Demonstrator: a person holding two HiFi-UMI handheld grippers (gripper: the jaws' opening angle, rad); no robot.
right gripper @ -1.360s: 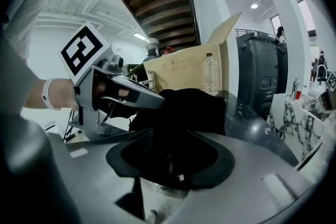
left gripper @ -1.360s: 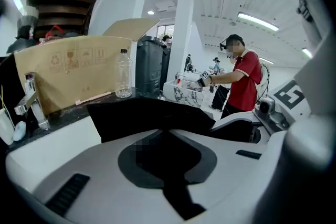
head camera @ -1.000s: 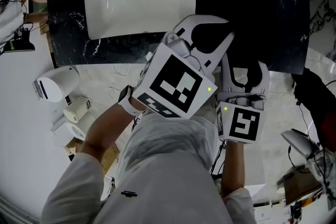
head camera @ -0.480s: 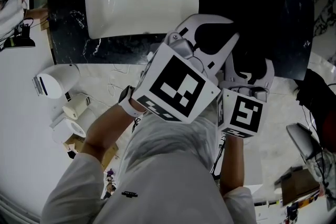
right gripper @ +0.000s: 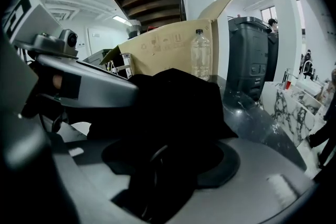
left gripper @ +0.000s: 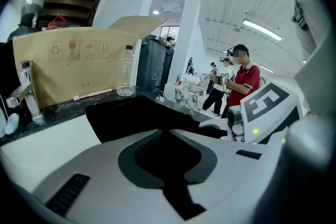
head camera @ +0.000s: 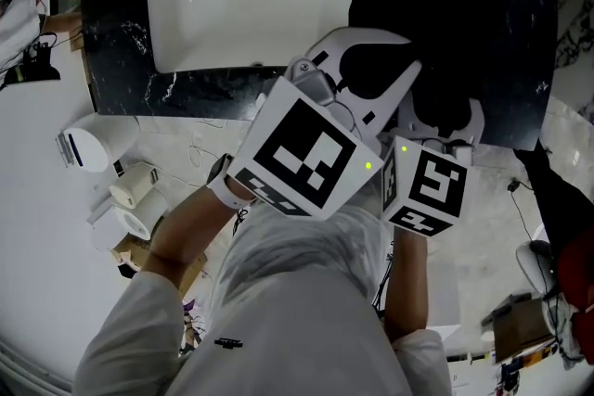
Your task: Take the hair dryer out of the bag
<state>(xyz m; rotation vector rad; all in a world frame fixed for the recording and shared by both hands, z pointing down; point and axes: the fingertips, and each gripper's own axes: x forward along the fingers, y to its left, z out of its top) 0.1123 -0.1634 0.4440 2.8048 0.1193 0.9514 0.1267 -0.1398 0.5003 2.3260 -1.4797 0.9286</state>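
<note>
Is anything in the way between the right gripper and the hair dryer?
Yes: the black bag itself. Its cloth lies right in front of the right gripper, whose jaws are opening with a fold of cloth between them. No hair dryer shows in any view, so it is probably hidden inside.

colours before you: bag [head camera: 445, 5], plain black; sink [head camera: 232, 5], white; desk [head camera: 121, 70], black marble veined white; your left tongs [head camera: 369, 37], pale grey, their cube patterned in black-and-white squares; your shirt [head camera: 297, 292], light grey; cardboard box [left gripper: 68, 68], brown; bottle [left gripper: 126, 73], clear; bin [left gripper: 155, 68], dark grey; bystander's shirt [left gripper: 248, 78], red.
</note>
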